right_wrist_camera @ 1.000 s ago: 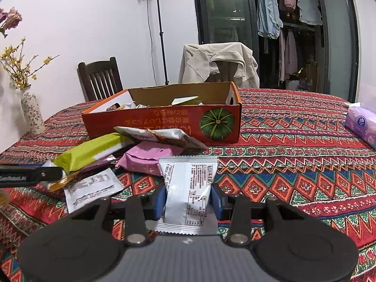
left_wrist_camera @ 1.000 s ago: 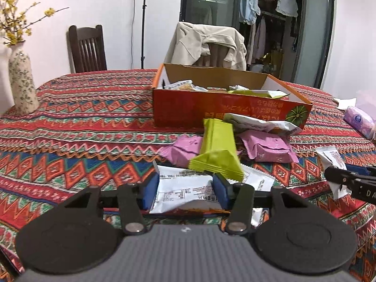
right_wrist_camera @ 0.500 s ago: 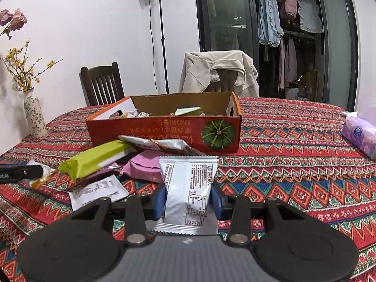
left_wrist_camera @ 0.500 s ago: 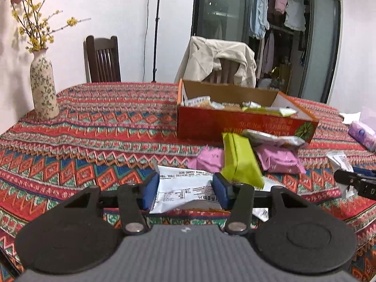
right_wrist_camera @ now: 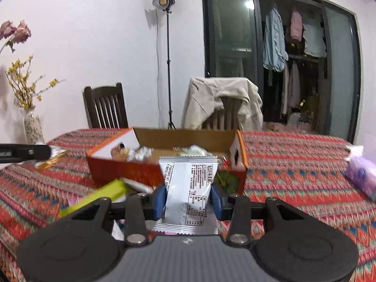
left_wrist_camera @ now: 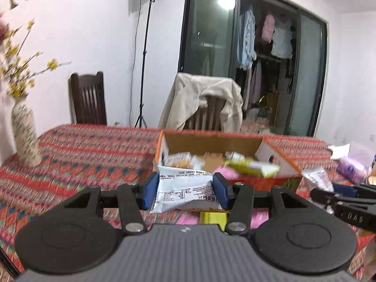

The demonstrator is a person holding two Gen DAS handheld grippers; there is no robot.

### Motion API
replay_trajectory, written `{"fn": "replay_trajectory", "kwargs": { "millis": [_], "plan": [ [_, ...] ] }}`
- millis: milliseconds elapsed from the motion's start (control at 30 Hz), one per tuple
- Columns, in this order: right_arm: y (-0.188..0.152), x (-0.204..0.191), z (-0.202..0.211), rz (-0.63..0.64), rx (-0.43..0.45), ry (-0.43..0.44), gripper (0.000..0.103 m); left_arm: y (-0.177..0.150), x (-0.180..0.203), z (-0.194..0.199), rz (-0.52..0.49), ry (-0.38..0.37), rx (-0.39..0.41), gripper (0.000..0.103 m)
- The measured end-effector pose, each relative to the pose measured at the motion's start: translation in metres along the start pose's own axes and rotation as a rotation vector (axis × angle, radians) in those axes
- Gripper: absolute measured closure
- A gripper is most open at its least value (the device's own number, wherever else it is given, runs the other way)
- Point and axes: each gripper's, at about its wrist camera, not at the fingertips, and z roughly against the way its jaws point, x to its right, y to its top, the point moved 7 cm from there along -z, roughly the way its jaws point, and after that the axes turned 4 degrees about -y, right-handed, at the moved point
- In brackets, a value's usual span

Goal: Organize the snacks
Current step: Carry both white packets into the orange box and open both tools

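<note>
My left gripper (left_wrist_camera: 185,189) is shut on a white snack packet (left_wrist_camera: 184,189), held off the table in front of the orange cardboard box (left_wrist_camera: 277,158). My right gripper (right_wrist_camera: 188,198) is shut on another white packet (right_wrist_camera: 189,185), which stands upright between its blue pads, also lifted before the box (right_wrist_camera: 124,169). The open box holds several wrapped snacks, among them a green-yellow wrapper (left_wrist_camera: 251,168). A green bar (right_wrist_camera: 96,196) and pink packets (left_wrist_camera: 258,217) lie on the patterned tablecloth (right_wrist_camera: 293,176) below the grippers. The right gripper's black fingers (left_wrist_camera: 340,199) show at the right edge of the left wrist view.
A flowered vase (left_wrist_camera: 24,134) stands at the table's left. A purple tissue pack (right_wrist_camera: 360,176) lies at the right edge. Two wooden chairs (right_wrist_camera: 105,107) stand behind the table, one draped with a beige jacket (right_wrist_camera: 223,101). A light stand (right_wrist_camera: 168,54) is by the wall.
Both grippers have risen with their white packets, lifting them off the tablecloth. The box interior now shows more and the loose snacks have dropped lower in both views.
</note>
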Motion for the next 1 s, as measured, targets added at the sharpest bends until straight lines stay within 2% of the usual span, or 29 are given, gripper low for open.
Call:
{"fn": "replay_trajectory", "kwargs": {
  "millis": [200,367,500,733,1000],
  "plan": [
    [0.04,-0.004,-0.022,-0.011,0.044,0.026,0.063,0.034,0.017,-0.032,-0.019,-0.002,0.07,0.051],
    [0.068,-0.006,-0.052,-0.01,0.065,0.035,0.063,0.05,0.027,-0.065,-0.033,0.017,0.089,0.051],
    [0.08,-0.007,-0.081,-0.014,0.066,0.027,0.063,0.058,0.029,-0.097,-0.017,0.032,0.075,0.051],
    [0.081,0.004,-0.136,-0.05,0.033,-0.047,0.063,0.049,0.014,-0.143,0.033,0.055,0.034,0.051],
    [0.055,0.012,-0.167,-0.067,-0.031,-0.014,0.063,0.027,-0.007,-0.169,0.043,0.07,-0.015,0.05]
  ]
}}
